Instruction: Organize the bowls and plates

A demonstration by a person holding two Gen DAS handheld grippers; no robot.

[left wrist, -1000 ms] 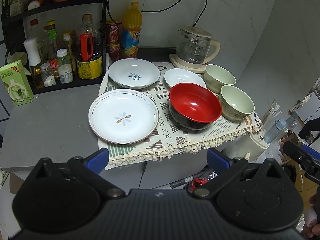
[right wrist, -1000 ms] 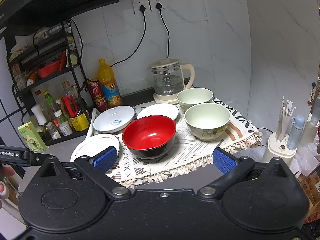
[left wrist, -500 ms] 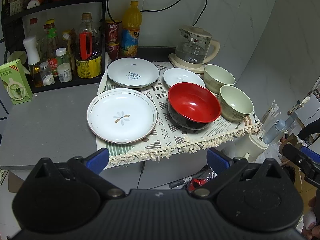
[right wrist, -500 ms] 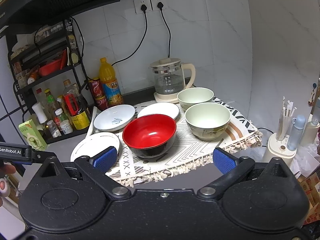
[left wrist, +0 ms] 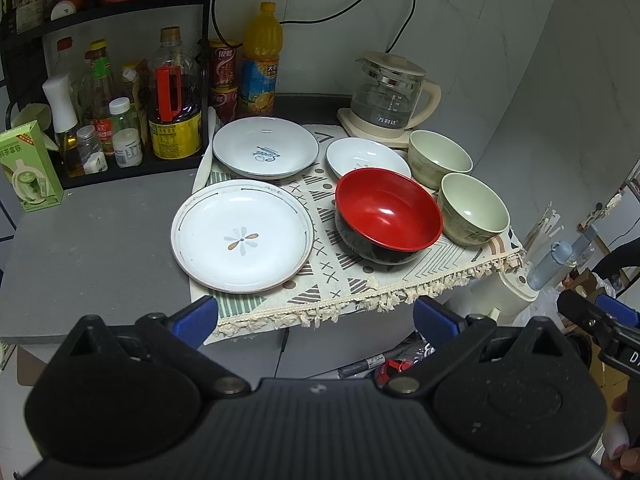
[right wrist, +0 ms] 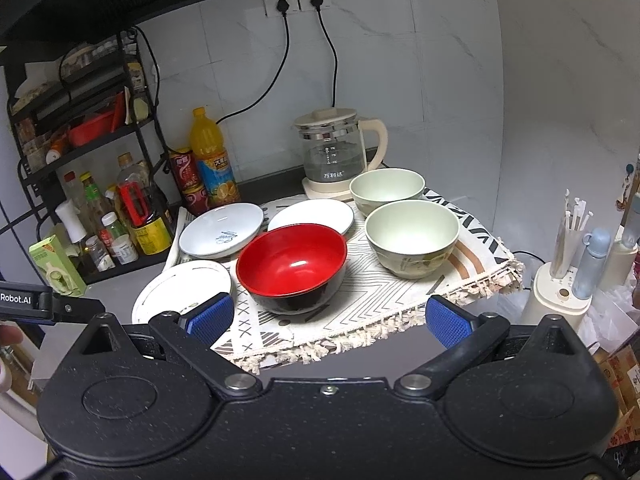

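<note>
Flat grey bench (left wrist: pixel 92 236) — carrying a fringed patterned cloth mat (left wrist: pixel 352 276), a glass kettle on a cream base (left wrist: pixel 390 100), a black wire bottle rack (left wrist: pixel 132 160) and a green carton (left wrist: pixel 30 172).

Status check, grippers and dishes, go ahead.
Left gripper open, right gripper open, both empty. Red bowl unstacked on cloth. Nothing in the way.
</note>
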